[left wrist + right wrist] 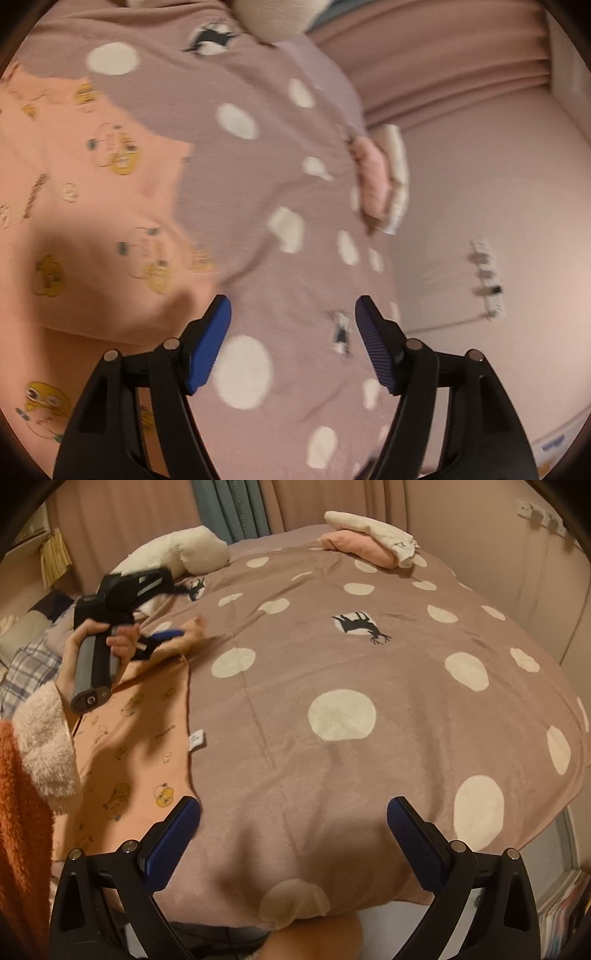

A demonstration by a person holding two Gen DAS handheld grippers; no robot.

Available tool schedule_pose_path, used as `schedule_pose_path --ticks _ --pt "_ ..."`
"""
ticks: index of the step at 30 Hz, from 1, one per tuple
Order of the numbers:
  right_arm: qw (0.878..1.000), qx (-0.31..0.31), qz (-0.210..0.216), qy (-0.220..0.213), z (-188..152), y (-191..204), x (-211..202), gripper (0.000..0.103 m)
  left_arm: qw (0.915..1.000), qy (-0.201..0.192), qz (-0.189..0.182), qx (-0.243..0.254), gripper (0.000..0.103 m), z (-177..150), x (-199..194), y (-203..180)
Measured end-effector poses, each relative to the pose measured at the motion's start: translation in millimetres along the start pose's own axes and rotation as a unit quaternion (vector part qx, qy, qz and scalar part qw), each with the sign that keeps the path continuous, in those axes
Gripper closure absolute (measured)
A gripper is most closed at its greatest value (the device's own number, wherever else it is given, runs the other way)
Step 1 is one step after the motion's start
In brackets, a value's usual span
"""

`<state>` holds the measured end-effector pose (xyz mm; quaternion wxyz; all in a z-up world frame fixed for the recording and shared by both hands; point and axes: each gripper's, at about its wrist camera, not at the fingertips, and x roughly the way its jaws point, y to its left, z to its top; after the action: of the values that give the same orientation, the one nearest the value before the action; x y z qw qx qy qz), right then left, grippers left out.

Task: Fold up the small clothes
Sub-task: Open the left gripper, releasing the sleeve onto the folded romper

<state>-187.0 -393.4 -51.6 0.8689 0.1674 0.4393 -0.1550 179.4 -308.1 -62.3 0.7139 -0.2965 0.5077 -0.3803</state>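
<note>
Left gripper point(293, 321) agape, peach garment point(110, 192) just left

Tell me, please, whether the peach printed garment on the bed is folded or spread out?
Mostly spread: the peach garment lies flat on the dotted cover, though its far corner is bunched up by the left gripper.

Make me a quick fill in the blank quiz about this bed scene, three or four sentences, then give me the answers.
1. The peach garment printed with yellow cartoon figures lies on a bedspread patterned with white ____.
2. The right gripper hangs over the bedspread with its jaws ____.
3. At the far edge of the bed, a folded cream piece rests on top of a folded ____ piece.
4. The pads on the left gripper are coloured ____.

Answers: dots; open; pink; blue
</note>
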Motion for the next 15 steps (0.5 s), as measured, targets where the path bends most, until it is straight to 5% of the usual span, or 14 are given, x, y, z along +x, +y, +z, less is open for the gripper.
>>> schedule_pose_path --ticks 7,9,12,15 --pt "1.0 -0.007 0.017 -0.014 0.0 6.8 -7.2 0.002 0.9987 -0.023 0.043 0.015 0.023 -2.2 -23.6 -6.5" --pt "0.999 -0.009 0.028 -0.02 -0.5 8.3 -8.9 0.002 0.9982 -0.027 0.054 0.007 0.014 -2.0 -34.9 -1.6" --pt "0.999 -0.016 0.033 -0.021 -0.8 12.7 -7.3 0.002 0.9949 -0.029 0.095 0.021 0.001 -2.2 -51.1 2.7" --pt "0.999 -0.025 0.031 -0.022 -0.9 17.9 -6.5 0.002 0.9856 -0.046 0.15 0.064 0.001 -10.4 -79.1 6.8"
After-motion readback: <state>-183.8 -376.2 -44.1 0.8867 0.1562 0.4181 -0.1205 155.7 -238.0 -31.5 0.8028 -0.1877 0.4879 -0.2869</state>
